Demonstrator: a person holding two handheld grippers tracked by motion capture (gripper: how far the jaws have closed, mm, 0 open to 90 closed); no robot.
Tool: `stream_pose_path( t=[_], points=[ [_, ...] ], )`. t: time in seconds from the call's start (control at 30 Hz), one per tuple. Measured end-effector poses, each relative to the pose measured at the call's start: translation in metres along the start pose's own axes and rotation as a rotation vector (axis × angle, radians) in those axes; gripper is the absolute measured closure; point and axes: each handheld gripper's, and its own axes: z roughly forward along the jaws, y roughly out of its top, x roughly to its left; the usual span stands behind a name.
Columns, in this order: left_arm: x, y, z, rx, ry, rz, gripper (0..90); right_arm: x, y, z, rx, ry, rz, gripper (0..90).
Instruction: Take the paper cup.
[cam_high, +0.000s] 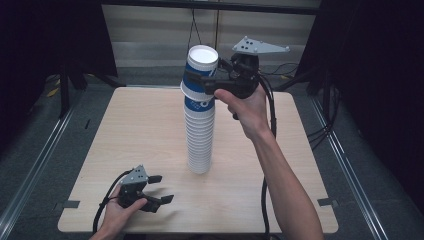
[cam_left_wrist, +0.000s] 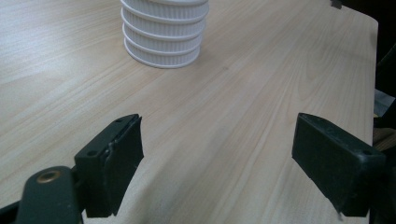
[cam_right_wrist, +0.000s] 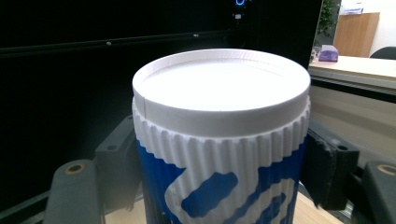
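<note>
One tall stack of upside-down paper cups (cam_high: 200, 132) stands mid-tabletop (cam_high: 130, 135). Right tool (cam_high: 202, 80), at 12 o'clock above the stack, clamped on the top cup (cam_high: 201, 67), blue-printed with a ribbed sleeve, which sits tilted and partly lifted off. Left tool (cam_high: 161, 189) rests at 7 o'clock, jaws apart, holding nothing. Cup likely very light, thin-walled, crushes easily; nested cups may stick. Best grip on the ribbed mid-wall, gentle squeeze, pull straight up so the stack doesn't topple.
</note>
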Motion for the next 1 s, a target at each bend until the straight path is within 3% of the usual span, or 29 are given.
stream_pose_path(
  t=[0.23, 0.6, 0.77, 1.0],
  points=[
    [0.005, 0.0, -0.006, -0.024, 0.004, -0.032, 16.2, 0.001, 0.002, -0.002, -0.029, -0.004, 0.013, 25.8],
    [0.005, 0.0, -0.007, -0.024, 0.016, -0.017, 16.2, -0.001, 0.005, -0.009, -0.108, 0.015, 0.035, 25.9],
    [0.009, 0.002, -0.011, -0.032, 0.021, -0.009, 16.2, 0.0, 0.007, -0.015, -0.13, -0.001, 0.018, 25.9],
    [0.013, 0.001, -0.014, -0.043, 0.029, -0.032, 16.1, 0.0, 0.009, -0.022, -0.151, 0.002, 0.023, 25.9]
  ],
)
